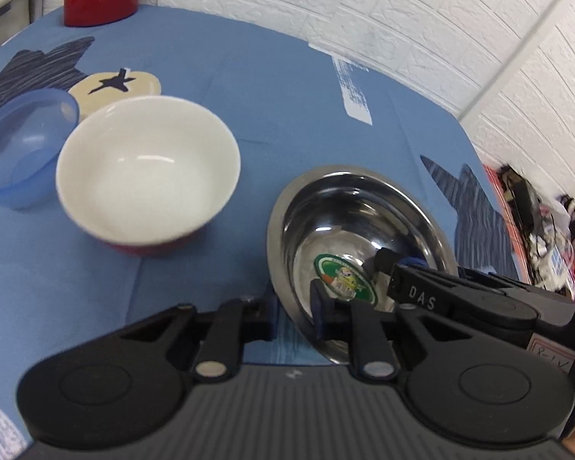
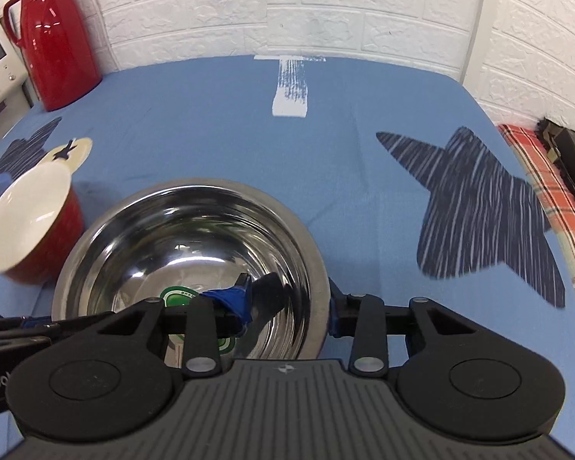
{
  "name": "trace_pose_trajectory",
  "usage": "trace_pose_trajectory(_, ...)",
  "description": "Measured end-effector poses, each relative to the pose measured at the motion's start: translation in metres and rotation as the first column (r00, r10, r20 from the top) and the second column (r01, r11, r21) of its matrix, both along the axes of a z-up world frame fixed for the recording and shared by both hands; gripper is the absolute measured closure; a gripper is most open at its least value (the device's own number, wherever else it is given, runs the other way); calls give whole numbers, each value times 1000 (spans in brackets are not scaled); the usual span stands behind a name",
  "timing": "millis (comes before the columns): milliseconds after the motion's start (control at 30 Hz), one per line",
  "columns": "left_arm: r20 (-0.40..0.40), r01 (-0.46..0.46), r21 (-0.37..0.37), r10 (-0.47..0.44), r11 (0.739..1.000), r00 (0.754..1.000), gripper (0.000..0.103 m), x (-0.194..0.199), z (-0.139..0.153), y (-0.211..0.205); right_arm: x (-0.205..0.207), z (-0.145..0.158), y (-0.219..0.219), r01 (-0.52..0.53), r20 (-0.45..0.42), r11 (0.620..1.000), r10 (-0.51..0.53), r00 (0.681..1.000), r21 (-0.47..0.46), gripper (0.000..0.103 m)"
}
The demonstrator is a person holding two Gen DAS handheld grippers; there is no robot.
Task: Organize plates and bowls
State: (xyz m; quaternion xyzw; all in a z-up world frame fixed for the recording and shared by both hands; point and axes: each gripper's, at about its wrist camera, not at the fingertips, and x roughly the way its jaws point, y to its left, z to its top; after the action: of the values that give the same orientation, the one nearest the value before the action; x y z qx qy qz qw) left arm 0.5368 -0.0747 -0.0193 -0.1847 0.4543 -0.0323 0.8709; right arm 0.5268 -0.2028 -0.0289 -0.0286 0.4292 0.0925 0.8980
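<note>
A steel bowl (image 2: 189, 264) sat near the front edge of the blue tablecloth (image 2: 218, 122), and both grippers were clamped on its rim. In the right wrist view, the right gripper (image 2: 289, 308) straddled the rim at about 4 o'clock on the bowl, one blue-padded finger inside the basin and the other outside, the jaws narrowed onto the metal wall. In the left wrist view, the left gripper (image 1: 293, 306) pinched the rim of the steel bowl (image 1: 358, 237) at about 7 o'clock, again one finger in and one out, jaws narrow on the rim. The right gripper's finger reached into the basin from 4 o'clock in that view. The bowl held no food; only a round green sticker (image 1: 343, 276) lay on its bottom, with the finger tips reflected beside it.

At 10 o'clock from the steel bowl stood a red bowl with a white inside (image 1: 147, 170), upright and empty. It was close to the steel bowl; from the right wrist view I could not tell whether the two touched. Just beyond the red bowl, at its 9 o'clock, lay a translucent blue bowl (image 1: 23, 149), also empty, its rim touching or nearly touching the red bowl's.

At the far left corner of the table, at 11 o'clock, a red thermos jug (image 2: 55, 42) stood against the white brick wall (image 2: 326, 4).
</note>
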Motion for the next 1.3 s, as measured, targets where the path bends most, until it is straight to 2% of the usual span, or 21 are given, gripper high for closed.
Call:
trace_pose_trajectory(233,-10,129,-9,-129,992,992,89,-79,16,8,-93,8,-5,-55,26,998,55,998,-7,76)
trace_pose_trajectory(367,-20,229,-8,-229,973,973,89,-141,21,22,-163,13,-5,-86,34,996,85,996,23,76)
trace_pose_trajectory(500,-1,302,33,-302,953,953,89,-203,27,38,-224,17,5,-117,72,993,115,991,31,74)
trace_pose_trajectory(667,-16,348,33,-347,937,938,88,-253,20,58,-267,13,20,-132,67,991,130,989,23,72)
trace_pose_trajectory(800,-21,352,29,-351,936,936,89,-264,12,63,-275,6,26,-114,46,993,113,993,24,71)
trace_pose_trajectory(1033,-41,361,-2,-360,933,932,89,-261,4,61,-286,-1,23,-85,19,996,85,996,9,70)
trace_pose_trajectory(1300,-34,392,20,-391,920,920,88,-269,-3,65,-302,-9,26,-116,6,993,116,993,11,70)
